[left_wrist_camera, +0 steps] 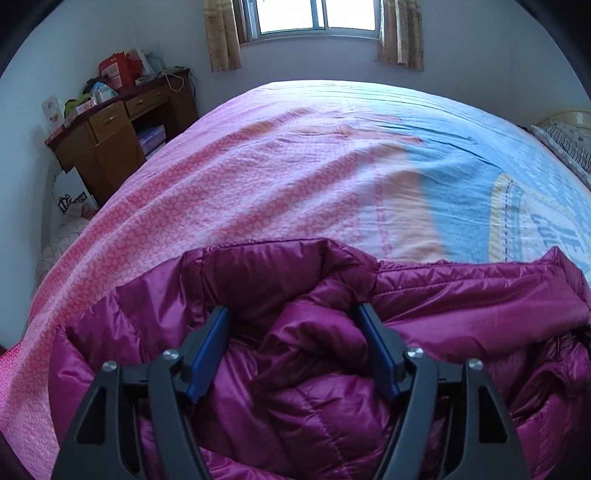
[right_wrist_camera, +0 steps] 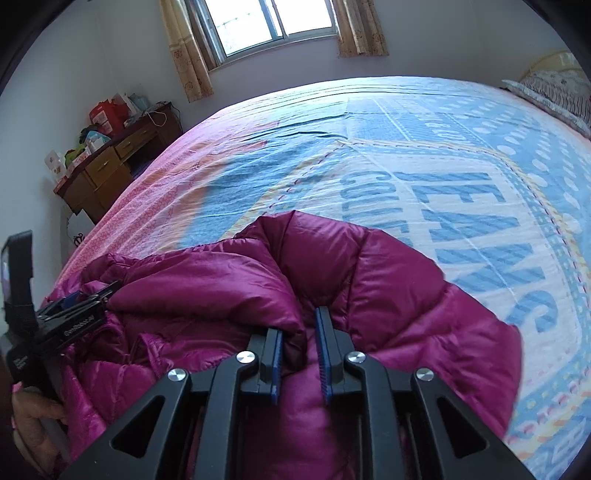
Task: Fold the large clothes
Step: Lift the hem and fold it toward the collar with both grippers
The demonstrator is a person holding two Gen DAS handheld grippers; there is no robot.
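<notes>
Below, lower frame: left gripper [left_wrist_camera: 293, 317] spread wide over magenta jacket [left_wrist_camera: 314, 387]; right gripper [right_wrist_camera: 300, 325] slightly parted, fabric fold between pads

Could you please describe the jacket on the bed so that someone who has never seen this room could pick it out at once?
Start at the large bed under the window, spread with a pink and blue printed sheet. On its near edge lies the jacket, crumpled in a heap. It is the only glossy magenta, quilted, puffy thing there; everything around it is flat, pale printed cotton.
</notes>
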